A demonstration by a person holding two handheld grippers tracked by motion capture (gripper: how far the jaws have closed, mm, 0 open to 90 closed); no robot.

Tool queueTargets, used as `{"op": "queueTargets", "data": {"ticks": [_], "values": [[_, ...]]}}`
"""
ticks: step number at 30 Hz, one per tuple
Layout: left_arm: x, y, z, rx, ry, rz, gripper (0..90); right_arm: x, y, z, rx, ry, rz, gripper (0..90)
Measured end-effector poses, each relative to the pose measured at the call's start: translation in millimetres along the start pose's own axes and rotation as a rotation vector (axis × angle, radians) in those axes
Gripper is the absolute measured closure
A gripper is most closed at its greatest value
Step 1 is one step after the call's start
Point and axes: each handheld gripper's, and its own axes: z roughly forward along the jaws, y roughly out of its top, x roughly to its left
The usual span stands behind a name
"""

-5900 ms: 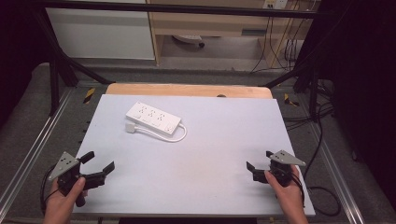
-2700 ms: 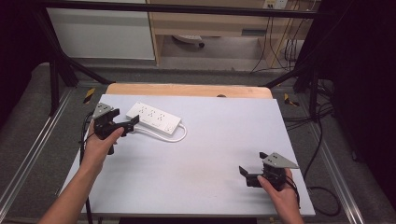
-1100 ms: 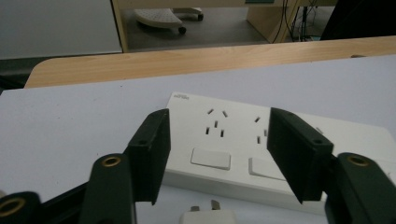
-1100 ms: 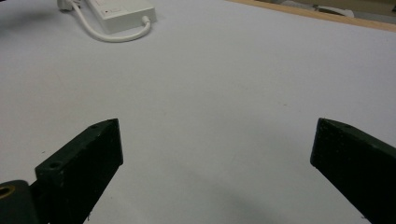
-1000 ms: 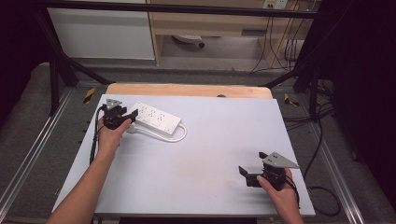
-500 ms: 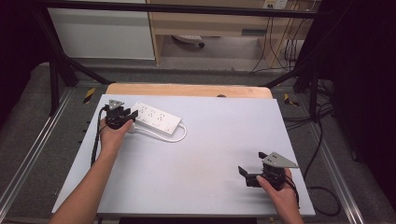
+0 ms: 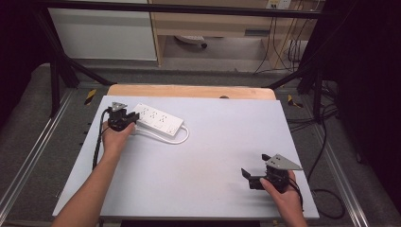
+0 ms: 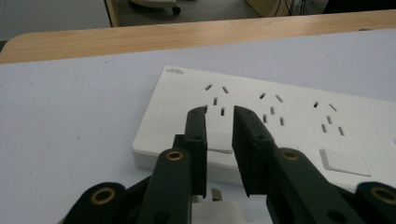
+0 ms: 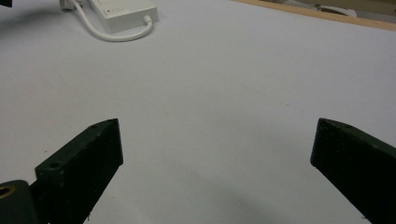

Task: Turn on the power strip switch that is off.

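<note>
Power strip [image 7: 158, 121] white, three sockets, rocker switches, cord looped

A pale desk [image 7: 213, 156] with a wooden far edge stands on grey floor [image 7: 33, 123]; beyond, a white cabinet [image 7: 101, 33], wooden shelving [image 7: 213, 23] and hanging cables [image 7: 283, 42].

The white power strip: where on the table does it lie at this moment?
In the high view the white power strip lies at the far left of the table, near the wooden edge, with the left gripper at its left end.
</note>
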Motion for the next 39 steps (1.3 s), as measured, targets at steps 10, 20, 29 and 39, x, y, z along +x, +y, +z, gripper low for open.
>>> {"op": "queueTargets", "data": {"ticks": [10,20,29,39], "values": [[-3.7,7.1,2.7,-0.001,-0.029,0.016,83.2,-0.4,-0.1,-0.1,0.000,0.001,0.001,2.7],[-4.0,5.8,10.0,0.029,-0.028,0.022,86.8,-0.7,-0.3,-0.4,0.000,0.003,0.002,2.7],[-2.6,3.7,13.4,0.036,-0.025,0.015,89.6,-0.8,-0.4,-0.5,-0.001,0.004,0.001,2.6],[-1.7,2.0,16.4,0.039,-0.025,0.008,89.8,-0.5,-0.4,-0.4,0.000,0.006,0.001,2.6]]}}
